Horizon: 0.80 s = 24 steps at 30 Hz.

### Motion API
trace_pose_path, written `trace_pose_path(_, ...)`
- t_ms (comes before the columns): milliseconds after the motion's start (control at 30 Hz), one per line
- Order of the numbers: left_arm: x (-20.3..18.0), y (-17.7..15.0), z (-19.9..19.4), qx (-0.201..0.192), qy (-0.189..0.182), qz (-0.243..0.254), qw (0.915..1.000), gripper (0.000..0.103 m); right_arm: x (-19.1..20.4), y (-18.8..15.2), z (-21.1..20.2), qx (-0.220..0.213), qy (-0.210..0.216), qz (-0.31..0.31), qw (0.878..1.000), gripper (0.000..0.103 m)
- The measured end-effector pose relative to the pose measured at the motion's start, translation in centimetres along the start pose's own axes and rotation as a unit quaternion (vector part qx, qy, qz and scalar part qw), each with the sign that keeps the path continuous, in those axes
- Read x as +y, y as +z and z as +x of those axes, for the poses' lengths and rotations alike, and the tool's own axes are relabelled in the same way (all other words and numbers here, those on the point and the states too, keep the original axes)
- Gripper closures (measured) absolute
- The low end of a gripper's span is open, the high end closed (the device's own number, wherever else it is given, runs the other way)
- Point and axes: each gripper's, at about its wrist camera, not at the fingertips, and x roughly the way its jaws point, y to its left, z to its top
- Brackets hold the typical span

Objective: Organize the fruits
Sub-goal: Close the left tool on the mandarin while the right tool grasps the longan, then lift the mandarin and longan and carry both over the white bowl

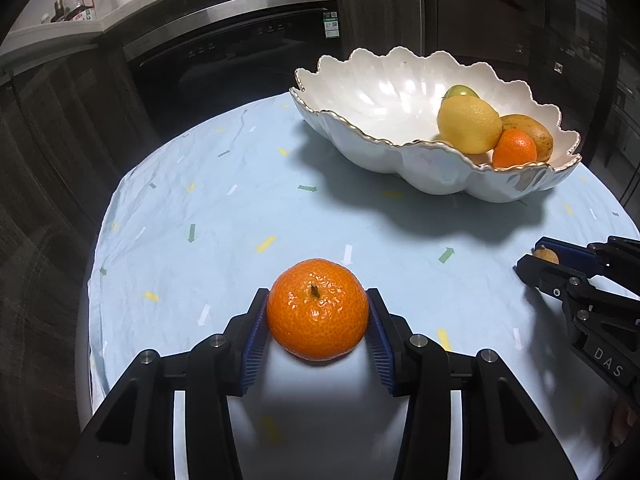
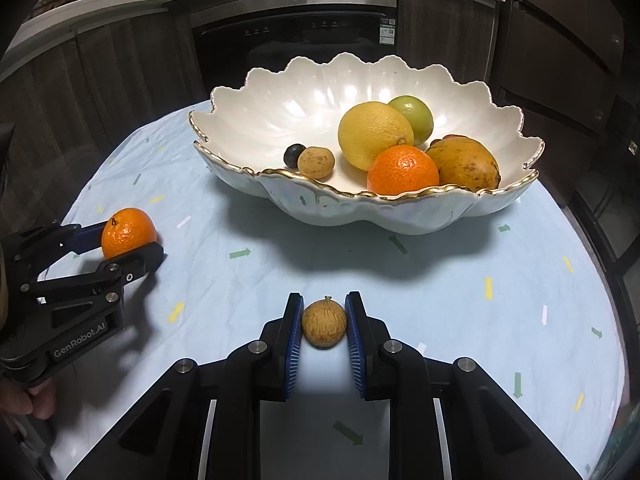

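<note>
So a tangerine is gripped by the left gripper, its blue-padded fingers pressed against both sides, low over the light blue tablecloth on the bench. In the right wrist view the same tangerine is seen at the far left, well apart from the bowl.

A small brown round fruit is clamped by the right gripper, just above the cloth and in front of the bowl.

Inside the scalloped white bowl, a lemon, a green fruit, another tangerine and a mango are bunched together on the right side. A second little brown fruit and a dark one are touching each other, nearer the middle.
</note>
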Motion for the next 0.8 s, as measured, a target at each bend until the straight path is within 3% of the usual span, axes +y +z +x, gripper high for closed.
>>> trace_pose_path(800,-2.0,1.6,-3.3,-0.015,0.002,-0.001,0.9999,0.057,-1.7,1.1,-3.2,-0.030,0.016,0.003,0.999,0.080)
